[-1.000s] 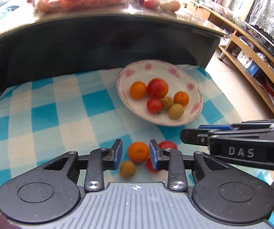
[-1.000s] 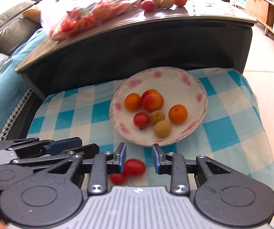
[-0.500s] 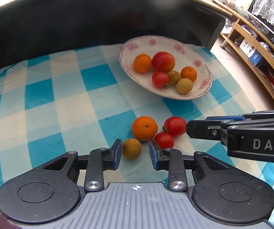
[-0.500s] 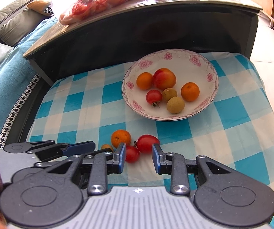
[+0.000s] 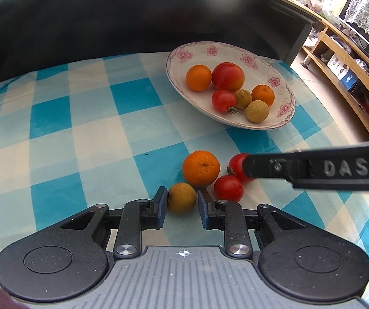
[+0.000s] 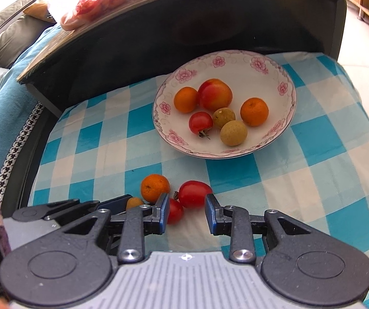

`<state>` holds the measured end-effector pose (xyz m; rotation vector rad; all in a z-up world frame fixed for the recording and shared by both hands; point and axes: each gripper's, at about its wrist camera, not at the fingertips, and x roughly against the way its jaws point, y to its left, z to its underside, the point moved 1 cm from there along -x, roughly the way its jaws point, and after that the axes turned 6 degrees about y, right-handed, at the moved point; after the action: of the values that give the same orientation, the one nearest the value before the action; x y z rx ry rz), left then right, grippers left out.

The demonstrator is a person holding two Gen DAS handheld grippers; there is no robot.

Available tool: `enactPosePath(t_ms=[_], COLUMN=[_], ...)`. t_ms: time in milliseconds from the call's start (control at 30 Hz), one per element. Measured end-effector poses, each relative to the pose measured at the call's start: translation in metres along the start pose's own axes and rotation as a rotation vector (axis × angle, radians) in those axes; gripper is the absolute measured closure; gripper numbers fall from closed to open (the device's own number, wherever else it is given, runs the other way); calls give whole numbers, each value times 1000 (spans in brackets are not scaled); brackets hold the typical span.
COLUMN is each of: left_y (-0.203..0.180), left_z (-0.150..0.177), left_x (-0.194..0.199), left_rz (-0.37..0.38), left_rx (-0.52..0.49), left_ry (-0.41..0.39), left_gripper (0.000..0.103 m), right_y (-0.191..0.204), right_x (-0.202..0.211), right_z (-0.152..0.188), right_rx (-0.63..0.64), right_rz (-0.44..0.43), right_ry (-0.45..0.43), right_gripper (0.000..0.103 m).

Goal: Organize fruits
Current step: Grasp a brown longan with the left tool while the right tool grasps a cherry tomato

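The left gripper (image 5: 180, 203) is clamped on the brown longan (image 5: 182, 197). The right gripper's (image 6: 186, 212) jaws sit nearly closed, gripping nothing, with the red tomato (image 6: 194, 194) just ahead at 12 o'clock. Risk: lifting may nudge the touching orange (image 5: 201, 168), rolling it away. On the cloth (image 5: 81, 134): one orange, one longan, two tomatoes. The plate (image 5: 236, 49) beyond, at 1 o'clock, holds six fruits.
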<state>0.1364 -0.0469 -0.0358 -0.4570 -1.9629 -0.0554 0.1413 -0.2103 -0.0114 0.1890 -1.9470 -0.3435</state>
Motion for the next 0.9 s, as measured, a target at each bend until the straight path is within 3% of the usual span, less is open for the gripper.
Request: enactPosePath(t_ms=[267,567,900], left_y=[3,3,2], left_z=[1,-2,1], left_x=[2,-2,2], left_rz=[12,23,8], left_rx=[9,18,13], left_ry=[2,-13,-9], left_gripper=[69,69,71], right_y=[-3,-4,-8], right_x=[-17,-31,-27], right_z=[-7,-9,-6], right_rx=[-10,-4,20], right_rz=[36,14,29], right_ry=[8,34,30], right_gripper=[70,65,66])
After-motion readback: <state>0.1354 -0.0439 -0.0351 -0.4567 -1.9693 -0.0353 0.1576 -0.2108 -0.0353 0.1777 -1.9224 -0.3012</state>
